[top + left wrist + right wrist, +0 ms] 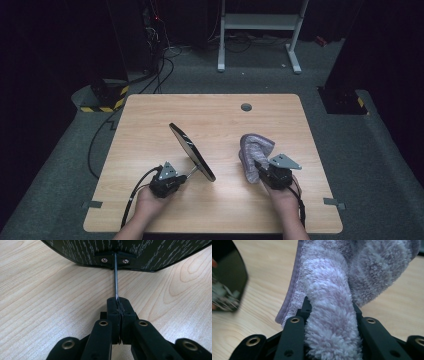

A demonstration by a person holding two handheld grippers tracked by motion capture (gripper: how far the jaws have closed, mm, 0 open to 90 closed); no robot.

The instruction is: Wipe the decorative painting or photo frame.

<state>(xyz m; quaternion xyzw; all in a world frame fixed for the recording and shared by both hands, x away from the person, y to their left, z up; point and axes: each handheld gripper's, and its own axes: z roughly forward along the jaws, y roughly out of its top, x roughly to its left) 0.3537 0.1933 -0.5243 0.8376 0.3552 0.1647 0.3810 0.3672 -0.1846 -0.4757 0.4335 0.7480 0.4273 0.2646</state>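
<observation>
A dark oval mirror (192,151) stands tilted on edge over the middle of the wooden table (150,115). A thin metal rod (116,277) runs from a screwed bracket on its black, streaked back (140,252) into my left gripper (119,305), which is shut on the rod. In the high view my left gripper (184,176) sits just left of the mirror's near end. My right gripper (258,166) is shut on a fluffy lilac towel (254,149), bunched and lifted to the mirror's right. The towel (329,285) bulges between the jaws, with the mirror's face (227,282) at the left.
A round grey cable hole (246,107) lies near the table's far edge. On the carpet beyond stand a white metal frame (260,22), a yellow-and-black striped base (105,97) and loose cables (160,70). Tape tabs (92,204) mark the table's near corners.
</observation>
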